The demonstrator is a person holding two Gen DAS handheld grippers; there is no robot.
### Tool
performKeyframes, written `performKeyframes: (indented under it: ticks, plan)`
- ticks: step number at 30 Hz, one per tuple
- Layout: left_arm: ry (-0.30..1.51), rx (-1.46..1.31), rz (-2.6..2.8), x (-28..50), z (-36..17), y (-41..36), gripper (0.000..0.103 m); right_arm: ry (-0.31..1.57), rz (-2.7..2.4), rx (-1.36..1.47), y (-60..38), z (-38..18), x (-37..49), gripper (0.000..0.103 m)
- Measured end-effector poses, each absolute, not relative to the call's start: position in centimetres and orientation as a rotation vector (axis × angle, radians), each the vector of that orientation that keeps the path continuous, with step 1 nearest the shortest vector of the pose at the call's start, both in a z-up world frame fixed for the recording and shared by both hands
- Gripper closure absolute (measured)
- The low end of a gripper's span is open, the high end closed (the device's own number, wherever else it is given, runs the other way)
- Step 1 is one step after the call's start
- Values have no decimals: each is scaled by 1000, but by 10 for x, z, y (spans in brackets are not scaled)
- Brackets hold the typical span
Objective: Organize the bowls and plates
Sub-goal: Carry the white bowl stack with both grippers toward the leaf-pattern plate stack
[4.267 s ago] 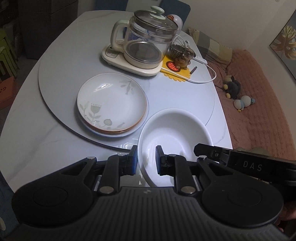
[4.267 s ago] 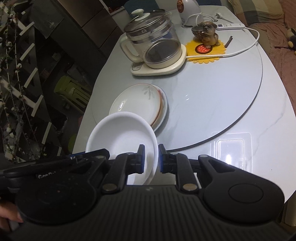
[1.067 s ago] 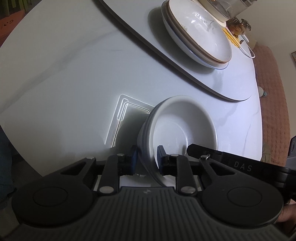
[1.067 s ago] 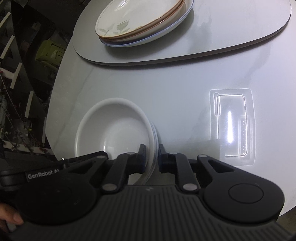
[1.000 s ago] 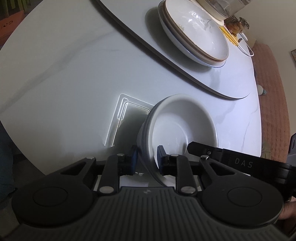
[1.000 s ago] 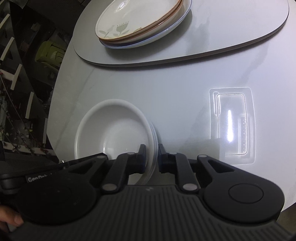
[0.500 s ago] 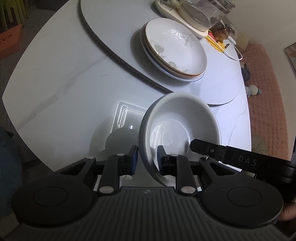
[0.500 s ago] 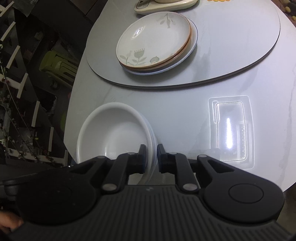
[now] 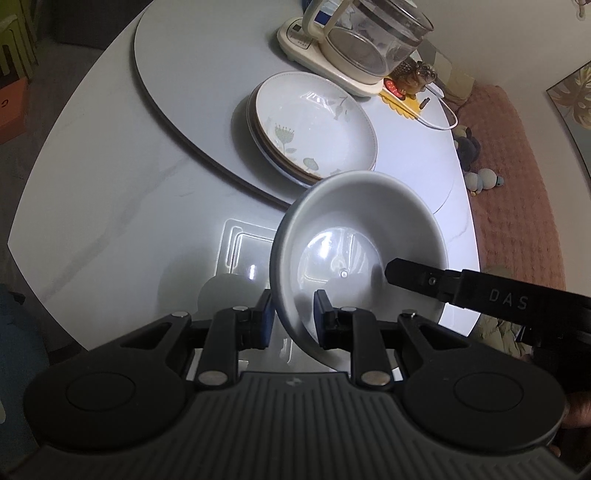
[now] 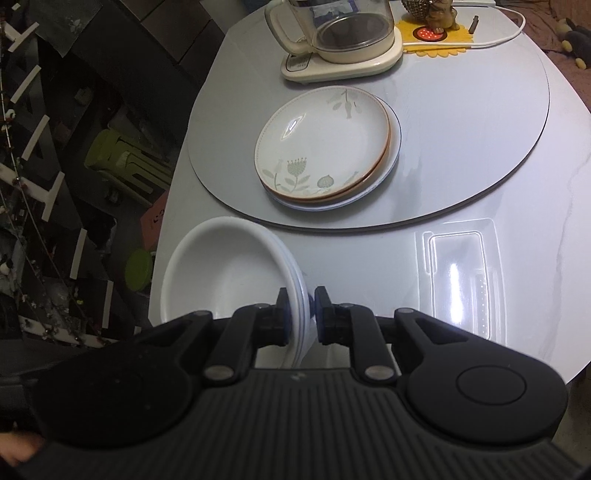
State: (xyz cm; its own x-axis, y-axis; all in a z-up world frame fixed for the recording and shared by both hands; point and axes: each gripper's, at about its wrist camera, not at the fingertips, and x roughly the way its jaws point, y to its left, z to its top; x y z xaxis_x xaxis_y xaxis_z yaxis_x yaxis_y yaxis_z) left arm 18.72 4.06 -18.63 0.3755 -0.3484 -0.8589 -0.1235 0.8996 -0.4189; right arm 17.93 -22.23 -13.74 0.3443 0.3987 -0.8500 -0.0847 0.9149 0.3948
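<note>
Marble table (image 10: 554, 184) bears turntable (image 10: 480, 129), clear tray (image 10: 458, 273).

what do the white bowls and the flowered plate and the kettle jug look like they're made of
White bowls: likely glazed ceramic or melamine; smooth, opaque, soft highlights.
Flowered plate: probably glazed ceramic; glossy glare spot, printed plant motifs, brown rim on the plate beneath.
Kettle jug: clear glass, seen through to its base; cream stand looks plastic.

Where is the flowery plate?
The flowery plate tops the plate stack on the grey turntable, in front of the glass kettle, beyond the held white bowls.
</note>
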Motion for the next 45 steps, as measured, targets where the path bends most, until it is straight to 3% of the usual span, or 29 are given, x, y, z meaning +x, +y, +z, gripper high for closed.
performKeyframes:
  ticks: [15, 25, 45]
  plan:
    - [1129, -491, -136, 228, -154, 45, 77, 1132, 335, 337, -230, -113, 225, 87]
    - [1115, -511, -122, 296, -152, 40, 77, 1139, 348, 346, -237, -116, 282, 87]
    - [1200, -508, -67, 418, -223, 31, 77, 1210, 347, 335, -238, -176, 384, 87]
